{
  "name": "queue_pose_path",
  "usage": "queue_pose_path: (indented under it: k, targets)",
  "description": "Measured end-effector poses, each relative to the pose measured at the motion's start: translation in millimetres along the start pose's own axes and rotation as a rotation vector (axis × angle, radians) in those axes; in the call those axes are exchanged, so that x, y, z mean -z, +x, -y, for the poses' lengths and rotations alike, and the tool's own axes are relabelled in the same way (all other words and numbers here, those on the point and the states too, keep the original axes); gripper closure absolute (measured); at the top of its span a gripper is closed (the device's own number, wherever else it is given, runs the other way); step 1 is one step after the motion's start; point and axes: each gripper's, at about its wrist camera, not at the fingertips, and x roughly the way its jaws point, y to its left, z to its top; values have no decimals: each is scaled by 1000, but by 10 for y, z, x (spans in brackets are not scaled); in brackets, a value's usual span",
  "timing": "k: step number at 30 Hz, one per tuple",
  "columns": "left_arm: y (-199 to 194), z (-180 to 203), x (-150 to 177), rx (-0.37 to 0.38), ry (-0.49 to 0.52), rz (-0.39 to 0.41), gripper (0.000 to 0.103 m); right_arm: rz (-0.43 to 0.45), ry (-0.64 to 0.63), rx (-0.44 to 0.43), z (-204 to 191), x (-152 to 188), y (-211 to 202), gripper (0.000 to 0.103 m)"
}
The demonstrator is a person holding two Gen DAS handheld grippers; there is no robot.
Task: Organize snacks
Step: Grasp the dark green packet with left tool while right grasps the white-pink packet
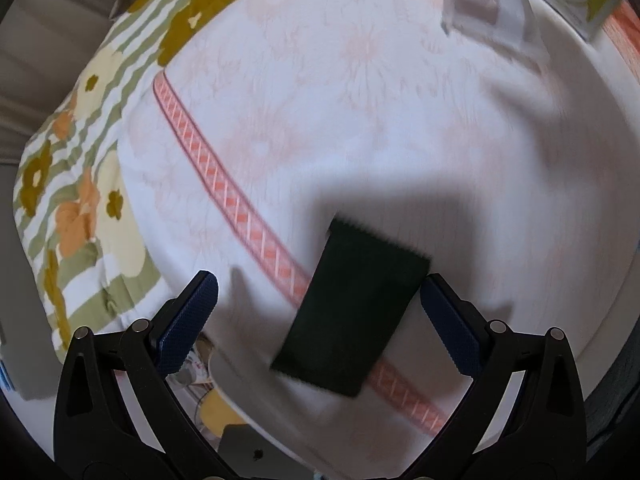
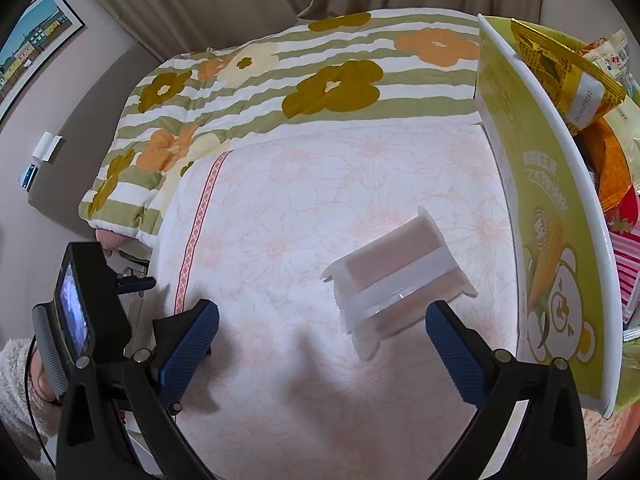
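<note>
A dark green snack packet (image 1: pixel 356 312) lies on the white floral cloth (image 1: pixel 360 100), between the fingers of my left gripper (image 1: pixel 320 284). The gripper is open, and the packet's right edge sits next to the right pad (image 1: pixel 448 320); whether they touch I cannot tell. This view is motion-blurred. A translucent white packet with pinkish contents (image 2: pixel 400 280) rests on the cloth just ahead of my right gripper (image 2: pixel 323 308), which is open and holds nothing. The same white packet (image 1: pixel 484 0) shows far off in the left wrist view.
A yellow-green snack box (image 2: pixel 540 200) with a bear and corn print stands at the right, filled with several packets, a yellow one (image 2: pixel 560 72) on top. A striped flower quilt (image 2: pixel 320 80) lies behind. The left unit's camera screen (image 2: pixel 76 320) and a fuzzy sleeve (image 2: pixel 16 380) are at the left.
</note>
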Motion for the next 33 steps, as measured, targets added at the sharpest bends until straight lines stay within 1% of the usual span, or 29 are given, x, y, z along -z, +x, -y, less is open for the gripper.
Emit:
queue_pose_path:
  k: [2,4,6,7,10,13,15,19,21,23,27,29,31,32,33]
  targets:
    - [-11,-1,-111,0,-26,-1,2,-2,6,-3,40,-9,-4,0]
    - [-85,-5,-123,-1,-19,6,2,2,10,-8,61,-15,-23,0]
    - [-145,-7,-74,-6,13,-2,2,7,11,-17,78,-16,-51,0]
    - [-160,-9,-30,-12,43,-20,2,10,10,-21,71,-11,-59,0]
    - [-107,-17,63,-35,104,-78,2,15,14,-37,70,-4,-59,0]
    - [-36,2,64,-68,137,-100,2,22,21,-50,82,0,-79,0]
    - [7,8,24,-77,135,-97,2,27,22,-54,86,1,-105,0]
    - [28,-16,-100,-89,88,-82,2,27,16,-56,99,-4,-141,0]
    - [32,-54,-123,-93,65,-97,3,20,15,-59,108,-9,-133,0]
    - [21,-72,-103,-79,60,-109,4,3,24,-61,123,4,-111,0]
    - [42,-65,-16,-30,81,-145,17,-5,60,-64,121,48,-51,0]
    - [32,-82,-5,8,69,-144,26,-4,84,-57,126,69,-17,0]
    - [21,-96,-1,56,48,-153,40,-3,122,-50,142,100,17,0]
    - [14,-97,5,74,41,-153,44,-3,139,-54,158,109,40,0]
    - [3,-93,12,94,34,-153,53,-4,159,-50,168,134,76,0]
